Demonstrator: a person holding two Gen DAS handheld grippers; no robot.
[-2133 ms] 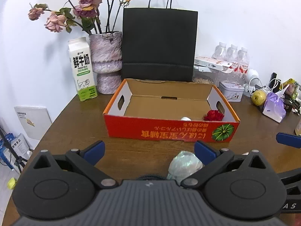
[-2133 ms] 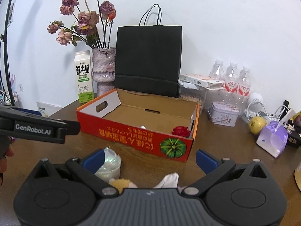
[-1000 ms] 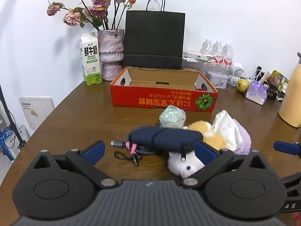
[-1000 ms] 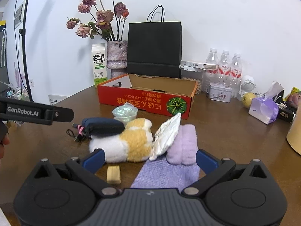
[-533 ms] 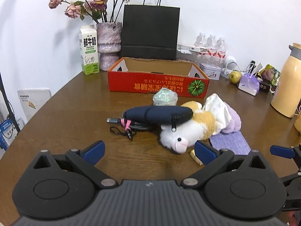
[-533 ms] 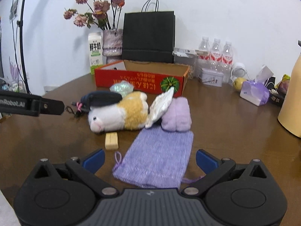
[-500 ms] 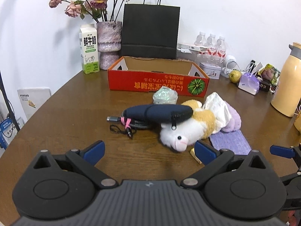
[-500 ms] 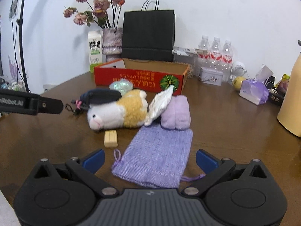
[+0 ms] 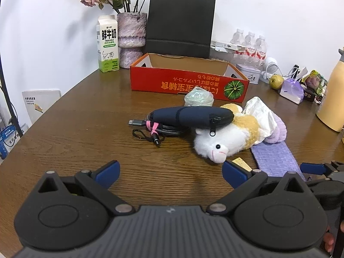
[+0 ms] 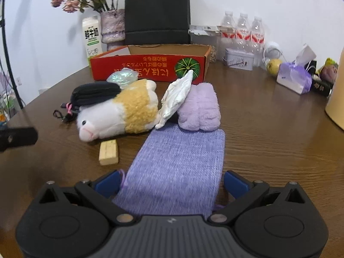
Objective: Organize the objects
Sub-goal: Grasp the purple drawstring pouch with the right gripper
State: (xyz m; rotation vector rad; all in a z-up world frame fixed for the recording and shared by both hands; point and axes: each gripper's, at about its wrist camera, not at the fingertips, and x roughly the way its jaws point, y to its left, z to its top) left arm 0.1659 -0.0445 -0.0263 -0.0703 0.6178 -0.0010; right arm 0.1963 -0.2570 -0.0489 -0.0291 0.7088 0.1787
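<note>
A pile lies on the brown table before the open red cardboard box (image 9: pixel 189 83): a navy zip pouch (image 9: pixel 191 117) on a coiled cable (image 9: pixel 159 129), a white and tan plush toy (image 9: pixel 228 137), a shiny wrapped ball (image 9: pixel 198 97), a white cloth (image 10: pixel 178 94), a folded lilac towel (image 10: pixel 198 107), a small wooden block (image 10: pixel 108 152) and a flat purple knit pouch (image 10: pixel 178 167). My left gripper (image 9: pixel 169 174) is open and empty over bare table, short of the cable. My right gripper (image 10: pixel 172 182) is open, its fingers either side of the purple pouch's near end.
Behind the box stand a milk carton (image 9: pixel 107 45), a vase of dried roses (image 9: pixel 132 38), a black paper bag (image 9: pixel 180 25), water bottles (image 9: pixel 249 45), a tin (image 10: pixel 238 61), a pear (image 9: pixel 276 81) and a tissue pack (image 10: pixel 294 79). A yellow flask (image 9: pixel 334 103) stands at the right.
Both grippers have drawn back from the box toward the near table edge, bringing the pile into view. The right gripper has since dropped low over the purple pouch.
</note>
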